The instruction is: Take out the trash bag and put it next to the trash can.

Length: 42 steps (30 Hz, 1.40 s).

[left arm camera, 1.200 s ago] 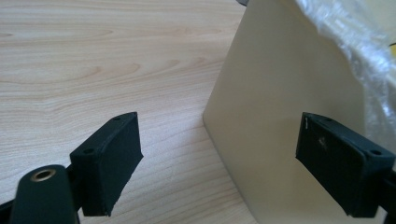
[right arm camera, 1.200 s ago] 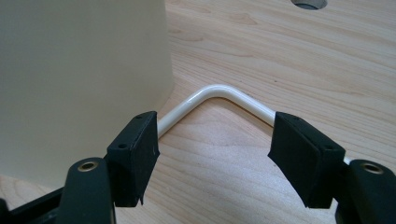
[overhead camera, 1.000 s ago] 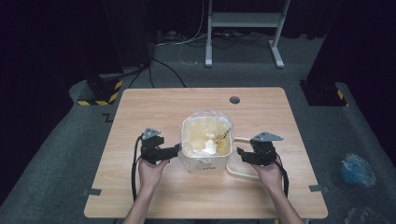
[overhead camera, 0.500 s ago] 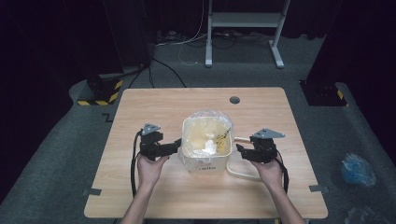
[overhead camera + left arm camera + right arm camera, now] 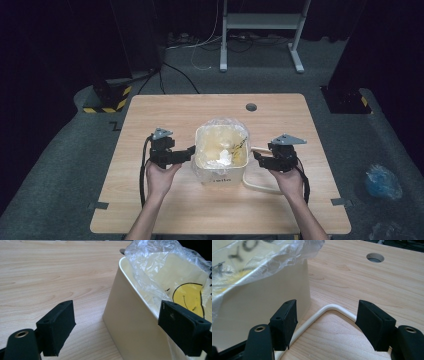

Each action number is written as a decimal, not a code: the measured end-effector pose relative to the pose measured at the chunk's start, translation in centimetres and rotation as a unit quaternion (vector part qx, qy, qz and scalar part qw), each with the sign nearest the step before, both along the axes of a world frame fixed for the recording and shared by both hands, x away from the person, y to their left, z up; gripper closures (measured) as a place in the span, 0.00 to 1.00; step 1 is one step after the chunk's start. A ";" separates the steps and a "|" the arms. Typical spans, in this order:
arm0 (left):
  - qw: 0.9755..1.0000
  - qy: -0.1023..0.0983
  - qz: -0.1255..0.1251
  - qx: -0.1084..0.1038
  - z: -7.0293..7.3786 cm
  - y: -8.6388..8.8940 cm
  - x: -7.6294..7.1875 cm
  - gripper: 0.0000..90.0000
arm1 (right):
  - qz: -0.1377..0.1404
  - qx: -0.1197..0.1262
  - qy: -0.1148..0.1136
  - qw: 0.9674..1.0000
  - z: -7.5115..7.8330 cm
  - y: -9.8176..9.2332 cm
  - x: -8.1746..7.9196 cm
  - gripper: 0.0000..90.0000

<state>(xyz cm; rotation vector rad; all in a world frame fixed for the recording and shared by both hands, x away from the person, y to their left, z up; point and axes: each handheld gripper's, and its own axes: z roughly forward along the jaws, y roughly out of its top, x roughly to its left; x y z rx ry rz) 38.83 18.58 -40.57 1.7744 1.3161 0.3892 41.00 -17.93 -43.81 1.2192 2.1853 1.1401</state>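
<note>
The left gripper [image 5: 189, 151] is held low at the left side of the cream bin [image 5: 221, 172], jaws spread wide and holding nothing; in the left gripper view one jaw hangs over bare wood and the other sits in front of the bin's rim, where the clear plastic liner [image 5: 165, 272] with a yellow smiley face spills over the edge. The right gripper [image 5: 257, 156] faces the bin from its right side, jaws likewise spread apart and empty; in the right gripper view they straddle the cream frame [image 5: 329, 310] that lies flat on the table just beside the bin's wall. The bin stands upright near the middle of the wooden table [image 5: 165, 110], between the two grippers, with crumpled white paper [image 5: 220, 160] inside
</note>
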 end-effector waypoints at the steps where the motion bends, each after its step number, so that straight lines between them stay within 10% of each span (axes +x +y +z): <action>1: 1.000 0.002 -0.001 -0.005 0.0 -0.1 0.0 0.16 | 0.001 -0.001 -0.001 1.000 0.1 0.0 0.0 0.37; 42: 0.997 -0.002 -0.079 0.008 1.8 -5.0 1.7 0.16 | 0.009 -0.004 -0.010 1.000 2.7 1.2 0.5 0.37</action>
